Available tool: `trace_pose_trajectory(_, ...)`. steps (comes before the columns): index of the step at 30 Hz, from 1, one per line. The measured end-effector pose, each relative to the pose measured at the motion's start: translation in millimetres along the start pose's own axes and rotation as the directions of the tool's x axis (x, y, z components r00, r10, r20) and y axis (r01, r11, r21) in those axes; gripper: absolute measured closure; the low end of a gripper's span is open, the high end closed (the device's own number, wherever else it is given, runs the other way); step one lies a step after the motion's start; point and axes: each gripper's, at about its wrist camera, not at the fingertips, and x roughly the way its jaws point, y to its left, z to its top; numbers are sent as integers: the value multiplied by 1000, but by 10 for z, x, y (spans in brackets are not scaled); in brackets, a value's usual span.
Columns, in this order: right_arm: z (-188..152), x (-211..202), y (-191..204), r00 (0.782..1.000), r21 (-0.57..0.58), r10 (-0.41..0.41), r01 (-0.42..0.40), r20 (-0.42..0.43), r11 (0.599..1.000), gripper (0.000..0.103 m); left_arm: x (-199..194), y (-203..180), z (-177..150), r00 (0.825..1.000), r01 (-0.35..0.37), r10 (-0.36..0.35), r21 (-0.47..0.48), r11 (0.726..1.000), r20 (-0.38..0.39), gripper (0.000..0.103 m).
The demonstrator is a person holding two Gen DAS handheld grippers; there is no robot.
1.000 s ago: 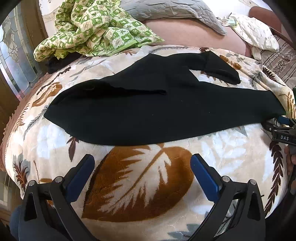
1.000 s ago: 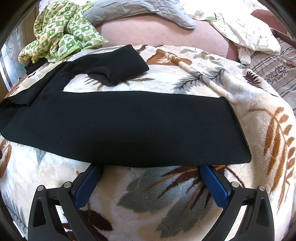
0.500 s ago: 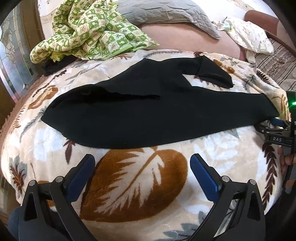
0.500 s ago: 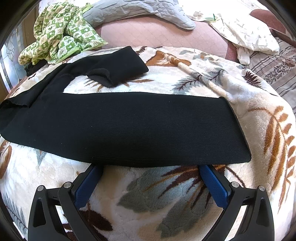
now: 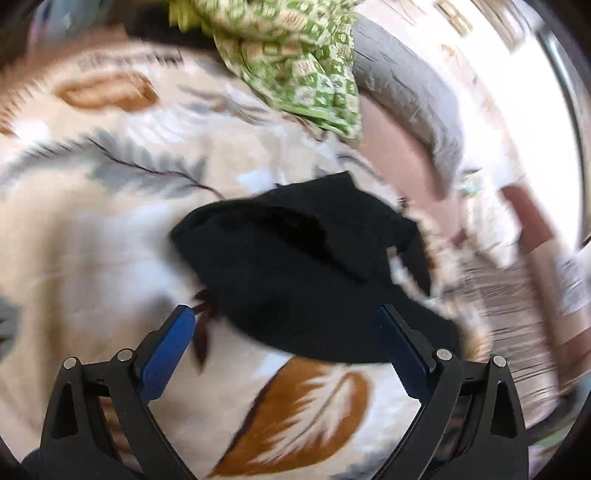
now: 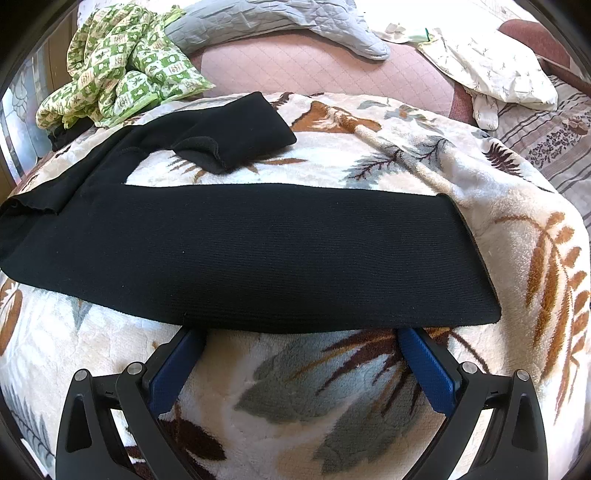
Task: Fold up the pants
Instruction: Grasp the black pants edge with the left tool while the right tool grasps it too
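Note:
Black pants (image 6: 258, 251) lie spread on a leaf-patterned blanket (image 6: 295, 398). One leg runs flat across the right wrist view; the other leg (image 6: 236, 136) lies folded back behind it. My right gripper (image 6: 301, 332) is open, its blue fingertips tucked just under the near edge of the flat leg. In the blurred left wrist view the pants' waist end (image 5: 306, 266) lies just ahead. My left gripper (image 5: 284, 317) is open and empty, just short of that end.
A green checkered cloth (image 6: 118, 66) is heaped at the back left, also in the left wrist view (image 5: 291, 59). A grey quilted pillow (image 6: 280, 22) and a white floral pillow (image 6: 491, 66) lie at the back on a pink quilt (image 6: 314, 66).
My left gripper has swung quickly left and turned toward the waist end of the pants; its view is motion-blurred. My right gripper and the pants have stayed put.

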Motion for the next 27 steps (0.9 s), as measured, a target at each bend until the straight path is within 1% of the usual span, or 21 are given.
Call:
trace_pose_trajectory(2, -1, -1, -3, 1000, 1, 1, -1, 1, 1000, 1, 118, 6, 88, 999, 36, -36, -4, 999, -21, 6)
trace_pose_trajectory(4, -2, 2, 3, 1000, 1, 1, -1, 0, 1000, 1, 217, -70, 140, 999, 28, -27, 27, 999, -25, 16)
trace_pose_trajectory(5, 0, 2, 2, 1000, 0, 1, -1, 0, 1000, 1, 245, -127, 154, 1000, 8, -7, 61, 998, -23, 35)
trace_pose_trajectory(6, 6, 2, -4, 1000, 0, 1, -1, -2, 1000, 1, 257, -176, 159, 1000, -14, 17, 90, 996, -24, 48)
trace_pose_trajectory(7, 12, 0, -7, 1000, 0, 1, -1, -7, 1000, 1, 267, -222, 150, 999, -38, 42, 122, 992, -31, 83)
trace_pose_trajectory(8, 25, -3, -16, 1000, 4, 4, -4, -14, 1000, 1, 280, -247, 126, 997, -60, 66, 146, 987, -37, 98)
trace_pose_trajectory(11, 72, -66, -79, 999, 31, 39, -38, -30, 999, 3, 202, -245, 53, 992, -127, 127, 176, 976, 8, 98)
trace_pose_trajectory(13, 92, -222, -220, 992, 113, 124, -125, 20, 986, 6, 162, -243, 47, 991, -135, 131, 187, 973, 35, 98)
trace_pose_trajectory(14, 100, -340, -351, 982, 173, 174, -183, 68, 968, 6, 155, -253, 41, 990, -141, 136, 196, 970, 43, 98)
trace_pose_trajectory(15, 105, -437, -475, 974, 220, 199, -220, 111, 951, 6, 158, -270, 35, 988, -154, 146, 206, 966, 50, 98)
trace_pose_trajectory(16, 97, -568, -681, 962, 287, 215, -257, 169, 923, 4, 170, -289, 31, 985, -169, 160, 215, 962, 58, 98)
trace_pose_trajectory(17, 76, -639, -827, 954, 333, 219, -277, 203, 901, 4, 184, -306, 28, 984, -176, 167, 220, 959, 62, 98)
trace_pose_trajectory(18, 37, -700, -1011, 943, 389, 228, -310, 242, 867, 4, 197, -314, 33, 984, -178, 168, 219, 959, 65, 97)
trace_pose_trajectory(19, -13, -732, -1197, 929, 448, 244, -350, 278, 823, 4, 208, -322, 39, 983, -182, 170, 214, 960, 71, 97)
trace_pose_trajectory(20, -94, -730, -1392, 917, 519, 255, -387, 308, 763, 5, 212, -328, 40, 981, -188, 176, 209, 960, 76, 97)
trace_pose_trajectory(21, -145, -692, -1523, 911, 568, 268, -406, 314, 716, 6, 214, -323, 45, 980, -195, 181, 201, 960, 85, 97)
trace_pose_trajectory(23, -230, -496, -1733, 887, 636, 351, -461, 301, 619, 17, 225, -307, 61, 979, -197, 184, 183, 963, 85, 97)
trace_pose_trajectory(24, -242, -426, -1761, 881, 650, 376, -468, 288, 598, 28, 224, -303, 58, 978, -200, 187, 178, 963, 88, 97)
trace_pose_trajectory(25, -242, -334, -1765, 877, 664, 403, -467, 262, 584, 32, 223, -298, 58, 977, -207, 194, 177, 962, 90, 97)
trace_pose_trajectory(26, -227, -247, -1747, 873, 672, 427, -464, 236, 577, 33, 214, -295, 56, 975, -216, 201, 178, 960, 98, 97)
trace_pose_trajectory(27, -204, -183, -1724, 880, 677, 427, -443, 206, 587, 33, 205, -300, 50, 973, -221, 204, 185, 957, 106, 98)
